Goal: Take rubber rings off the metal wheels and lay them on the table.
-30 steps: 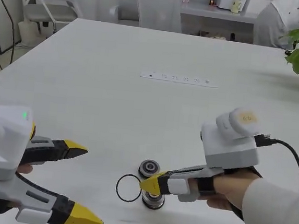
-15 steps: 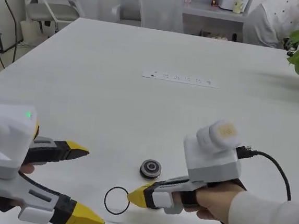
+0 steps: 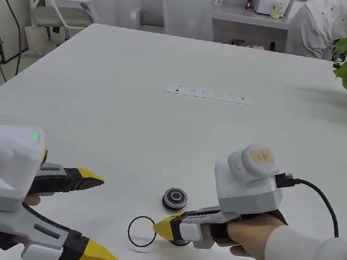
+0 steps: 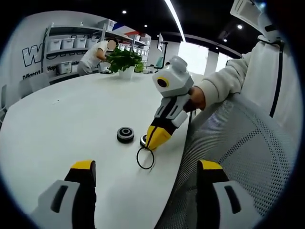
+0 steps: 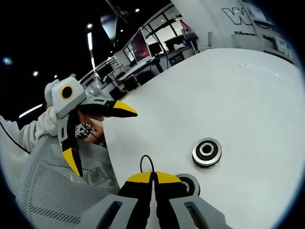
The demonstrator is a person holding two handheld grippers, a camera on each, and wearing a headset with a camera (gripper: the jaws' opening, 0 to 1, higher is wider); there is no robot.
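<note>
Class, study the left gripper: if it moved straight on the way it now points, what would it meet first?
Probably the rubber ring on the table, at the tips of the shut right gripper. The height of the left gripper above the table is unclear, so it might pass over.

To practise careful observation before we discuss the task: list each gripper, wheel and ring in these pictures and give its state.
left gripper: open, jaws wide apart, holding nothing.
right gripper: shut on the rubber ring.
rubber ring: off the wheels, pinched at one edge.
far wheel: flat on the table, untouched.
near wheel: flat, partly hidden under the right gripper.
</note>
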